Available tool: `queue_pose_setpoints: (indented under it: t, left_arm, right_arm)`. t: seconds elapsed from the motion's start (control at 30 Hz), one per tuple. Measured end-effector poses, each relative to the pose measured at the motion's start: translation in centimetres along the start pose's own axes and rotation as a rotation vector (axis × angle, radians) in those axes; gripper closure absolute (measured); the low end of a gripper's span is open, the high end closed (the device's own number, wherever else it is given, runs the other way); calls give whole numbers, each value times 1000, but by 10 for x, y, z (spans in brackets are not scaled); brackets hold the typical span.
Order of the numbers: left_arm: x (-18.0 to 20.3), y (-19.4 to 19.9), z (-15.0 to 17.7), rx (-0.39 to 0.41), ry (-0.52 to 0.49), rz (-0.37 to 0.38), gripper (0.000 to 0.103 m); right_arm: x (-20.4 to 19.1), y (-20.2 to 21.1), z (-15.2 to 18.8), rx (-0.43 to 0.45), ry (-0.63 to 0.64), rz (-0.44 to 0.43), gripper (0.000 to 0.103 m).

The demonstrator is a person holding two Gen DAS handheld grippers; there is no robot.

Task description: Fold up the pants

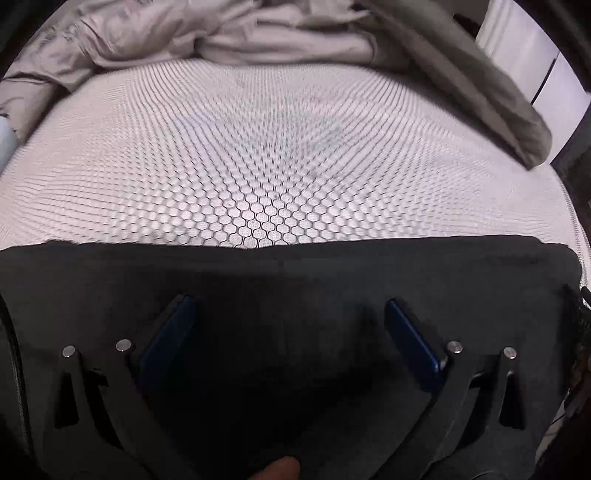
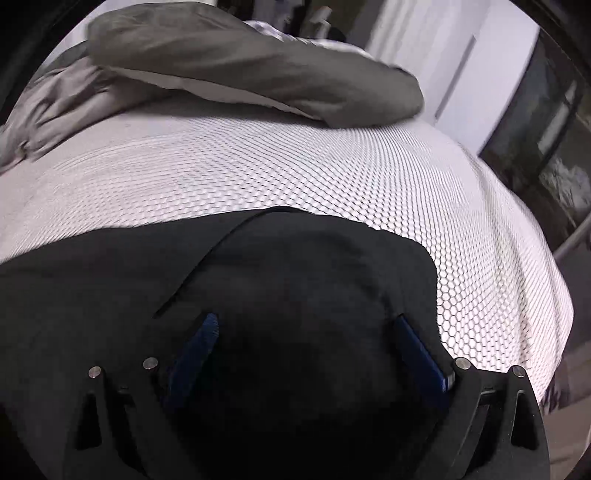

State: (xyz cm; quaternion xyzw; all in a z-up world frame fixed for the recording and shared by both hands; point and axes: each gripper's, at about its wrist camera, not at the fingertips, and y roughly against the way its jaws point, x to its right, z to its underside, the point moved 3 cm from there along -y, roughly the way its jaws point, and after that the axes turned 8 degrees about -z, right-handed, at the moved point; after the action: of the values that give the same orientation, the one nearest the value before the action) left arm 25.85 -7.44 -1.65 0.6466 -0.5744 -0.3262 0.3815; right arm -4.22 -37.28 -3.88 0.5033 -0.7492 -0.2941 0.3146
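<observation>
**A:** ok so closest to the lens on the left wrist cam is a fingertip poking in at the bottom edge, then the left gripper right above it. Blue pads spread wide apart, nothing pinched, just dark fabric under and between them.

**B:** yeah that's the pants, black, lying flat on the near part of the bed with a straight edge running across the frame. Beyond it is bare mattress with that honeycomb print.

**A:** the back has a crumpled beige blanket on the left and a grey pillow slanting down the right.

**B:** right gripper is the same deal, jaws apart, hovering over the pants. Can't tell if it touches the cloth. There's a dark seam or pocket slit curving just left of it, and the fabric ends in a rounded edge on the right, mattress showing past it.
</observation>
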Motion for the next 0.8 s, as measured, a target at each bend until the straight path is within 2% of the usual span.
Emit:
queue_pose_setpoints:
  t: [0.07,0.1,0.2,0.23,0.3,0.37,0.47,0.5,0.57,0.73,0.8]
  left_arm:
    - [11,27,9,73,-62,21,2]
    - [24,37,17,85,-98,69,1]
    - [56,40,36,29,-173,225,1]
    - [67,35,45,-7,-206,247,1]
    - [78,22,55,-51,-250,210,1]
    - [77,12,57,-51,-284,145,1]
    - [64,14,56,-45,-281,143,1]
    - [55,18,65,-43,-276,143,1]
    - [46,21,68,-43,-264,116,1]
    - [42,29,73,-37,-258,106,1]
    - [42,38,73,-28,-240,115,1]
  right_arm:
    - [-14,22,9,34,46,-74,6]
    - [-21,29,12,37,67,-117,6]
    - [-46,41,25,22,139,-245,6]
    - [-51,35,27,1,162,-272,6]
    - [-57,26,38,-39,204,-225,6]
    - [-56,25,47,-63,205,-179,6]
    - [-25,29,51,-62,132,-164,6]
    - [-12,31,54,-54,120,-170,9]
    - [-5,38,61,-56,103,-236,11]
    - [-26,47,77,-55,227,-148,11]
    - [-29,45,73,-52,234,-139,10]
